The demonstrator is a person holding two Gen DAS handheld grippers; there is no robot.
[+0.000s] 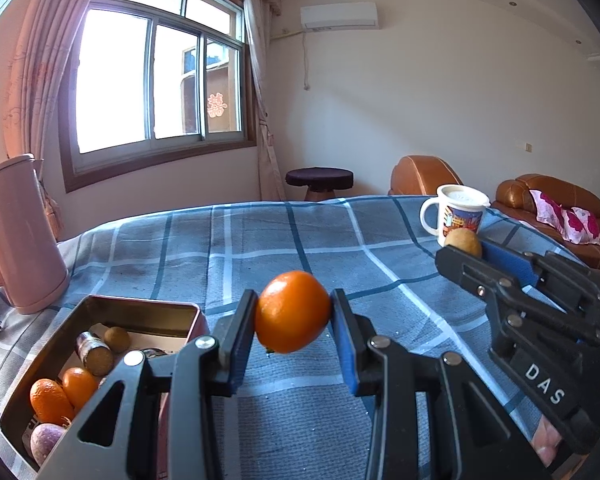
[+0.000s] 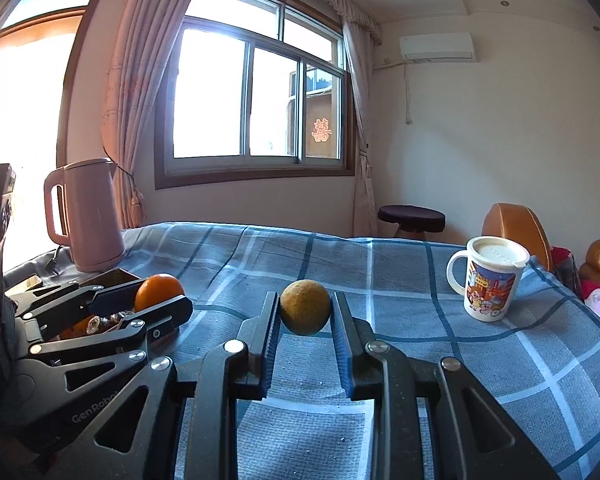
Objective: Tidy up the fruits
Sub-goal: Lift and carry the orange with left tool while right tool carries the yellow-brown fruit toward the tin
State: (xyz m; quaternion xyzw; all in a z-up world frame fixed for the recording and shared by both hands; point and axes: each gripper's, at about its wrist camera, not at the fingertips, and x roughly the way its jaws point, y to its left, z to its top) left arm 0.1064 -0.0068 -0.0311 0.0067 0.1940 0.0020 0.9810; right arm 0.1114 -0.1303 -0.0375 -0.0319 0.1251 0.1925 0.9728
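Above a table draped in a blue plaid cloth (image 1: pixel 300 240), my left gripper (image 1: pixel 294 312) pinches an orange (image 1: pixel 293 312) between its two blue-padded fingers (image 1: pixel 344 336), the fruit clear of the cloth and squeezed on both sides. Just to my lower left sits an open metal tin (image 1: pixel 148 312), its far wall catching the window light; inside it lie two more small oranges (image 1: pixel 62 394), a round brown fruit (image 1: pixel 117 339), a purplish fruit (image 1: pixel 44 438) at the near corner and a small jar lying on its side.

My right gripper (image 2: pixel 305 308) is closed on a brown-yellow round fruit (image 2: pixel 305 307), held between its dark fingers above the cloth near the table's middle. From the left wrist view that same gripper reaches in at the right edge, the brown fruit at its tips, just in front of a white lidded mug (image 1: pixel 458 210) printed with cartoon figures. The mug stands upright near the table's far right corner.

A pink electric kettle (image 2: pixel 86 216) stands upright at the far left of the table, its cord trailing off beside it. Behind the table: a curtained window, a dark round stool (image 1: pixel 319 180) and a brown leather sofa (image 1: pixel 552 204).
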